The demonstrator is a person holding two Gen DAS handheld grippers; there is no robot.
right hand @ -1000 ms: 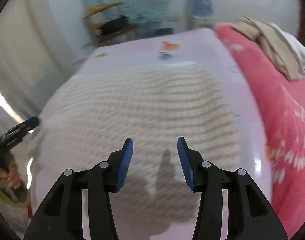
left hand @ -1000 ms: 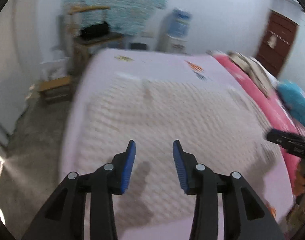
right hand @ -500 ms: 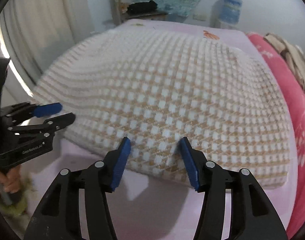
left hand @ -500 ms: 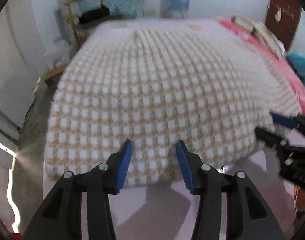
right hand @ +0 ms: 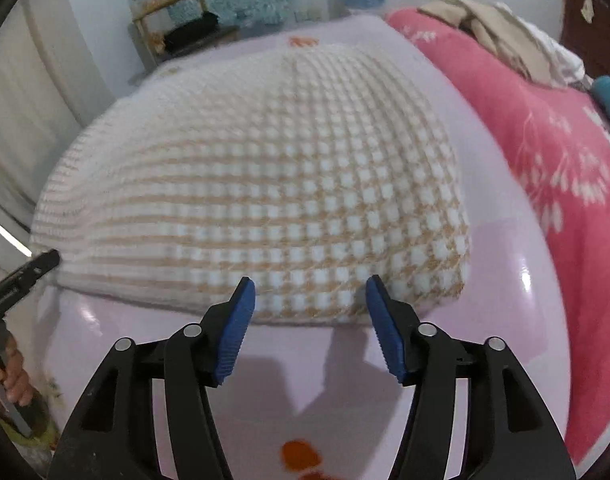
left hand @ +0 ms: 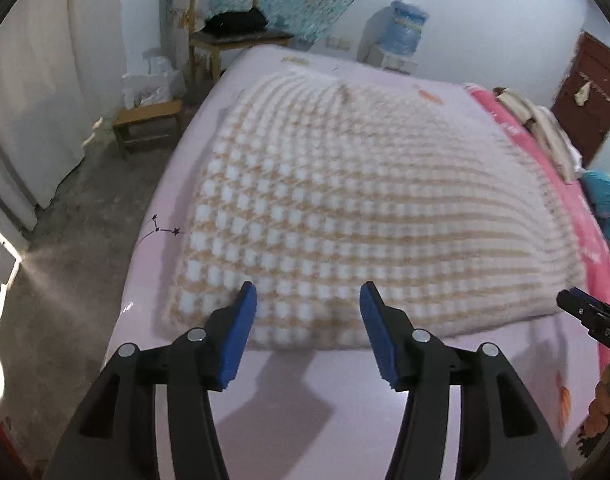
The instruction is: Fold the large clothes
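Note:
A large white-and-tan checked knit garment (left hand: 345, 216) (right hand: 273, 184) lies spread flat on the pale pink bed sheet (left hand: 305, 400) (right hand: 505, 300). My left gripper (left hand: 308, 300) hovers just short of its near edge toward the left corner, jaws opening, nothing between the blue pads. My right gripper (right hand: 309, 292) hovers at the near edge toward the right corner, jaws also opening and empty. Each gripper shows in the other's view: the right gripper (left hand: 589, 316) at the right rim, the left gripper (right hand: 21, 280) at the left rim with a hand on it.
A pink flowered blanket (right hand: 545, 152) with folded beige clothes (right hand: 501, 32) runs along the bed's right side. Wooden chair (left hand: 229, 36) with a dark item, low stool (left hand: 149, 120) and water dispenser (left hand: 401, 28) stand beyond the bed. Bare concrete floor (left hand: 65, 280) lies left.
Both grippers have pulled back toward the near edge of the bed, so the garment's near edge and bare sheet now show below it. Both jaws stand wider than before.

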